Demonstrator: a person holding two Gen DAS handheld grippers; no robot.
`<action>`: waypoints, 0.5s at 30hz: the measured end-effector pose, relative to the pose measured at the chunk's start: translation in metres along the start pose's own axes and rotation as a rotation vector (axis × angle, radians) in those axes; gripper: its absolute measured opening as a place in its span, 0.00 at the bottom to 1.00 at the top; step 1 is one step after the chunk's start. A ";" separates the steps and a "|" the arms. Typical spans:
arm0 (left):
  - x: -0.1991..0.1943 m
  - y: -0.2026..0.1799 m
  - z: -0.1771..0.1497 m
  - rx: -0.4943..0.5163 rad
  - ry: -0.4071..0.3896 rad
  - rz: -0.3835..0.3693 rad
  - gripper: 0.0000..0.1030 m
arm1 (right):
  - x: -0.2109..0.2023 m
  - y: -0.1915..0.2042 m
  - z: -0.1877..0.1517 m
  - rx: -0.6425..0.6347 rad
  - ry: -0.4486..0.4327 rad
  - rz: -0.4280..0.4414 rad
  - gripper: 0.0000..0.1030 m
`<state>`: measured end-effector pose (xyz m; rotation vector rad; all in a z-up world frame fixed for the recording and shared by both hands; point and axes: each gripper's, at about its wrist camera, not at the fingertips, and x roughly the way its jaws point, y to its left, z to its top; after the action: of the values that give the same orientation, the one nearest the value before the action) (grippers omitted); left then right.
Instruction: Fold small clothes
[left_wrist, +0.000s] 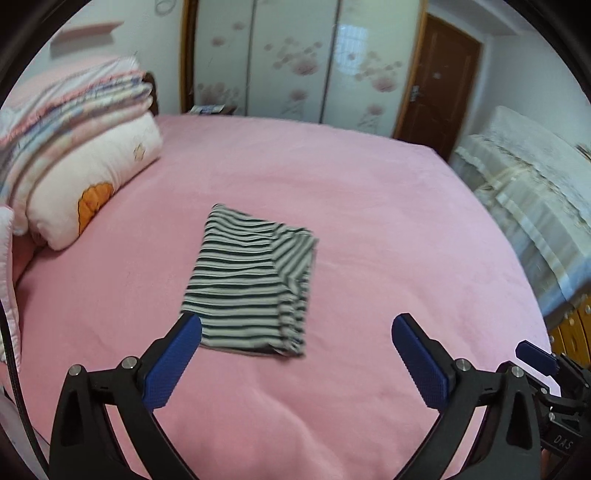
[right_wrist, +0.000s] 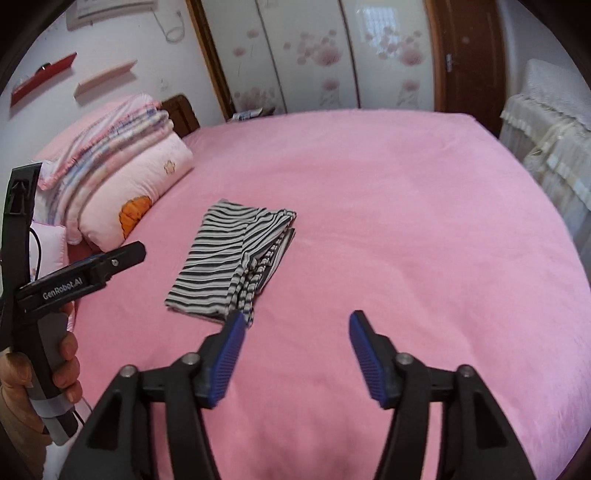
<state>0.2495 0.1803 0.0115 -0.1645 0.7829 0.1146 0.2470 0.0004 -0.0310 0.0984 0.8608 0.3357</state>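
A small black-and-white striped garment (left_wrist: 251, 280) lies folded into a rough rectangle on the pink bed (left_wrist: 388, 221). My left gripper (left_wrist: 297, 325) is held above the bed on the near side of the garment, its blue pads wide apart with nothing between them. In the right wrist view the same striped garment (right_wrist: 229, 258) lies ahead and to the left. My right gripper (right_wrist: 297, 319) is open over bare sheet just beyond the garment's near corner, gripping nothing. At the left edge of that view a hand holds the handle of the left gripper (right_wrist: 85, 273).
A cream pillow (left_wrist: 92, 184) with an orange print and a stack of folded quilts (left_wrist: 70, 110) sit at the bed's left end. A wardrobe with flowered doors (left_wrist: 295, 59) and a brown door (left_wrist: 439, 85) stand behind. A lace-covered cabinet (left_wrist: 528, 192) borders the right side.
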 end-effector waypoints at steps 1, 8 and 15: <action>-0.011 -0.007 -0.005 0.003 -0.010 -0.008 0.99 | -0.011 -0.001 -0.006 0.005 -0.009 -0.010 0.63; -0.077 -0.057 -0.061 0.040 -0.069 -0.054 0.99 | -0.085 -0.016 -0.056 0.044 -0.066 -0.071 0.63; -0.106 -0.083 -0.103 -0.004 -0.038 -0.053 0.99 | -0.126 -0.035 -0.089 0.082 -0.105 -0.147 0.64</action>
<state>0.1170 0.0744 0.0232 -0.1865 0.7402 0.0686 0.1126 -0.0781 -0.0050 0.1268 0.7731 0.1559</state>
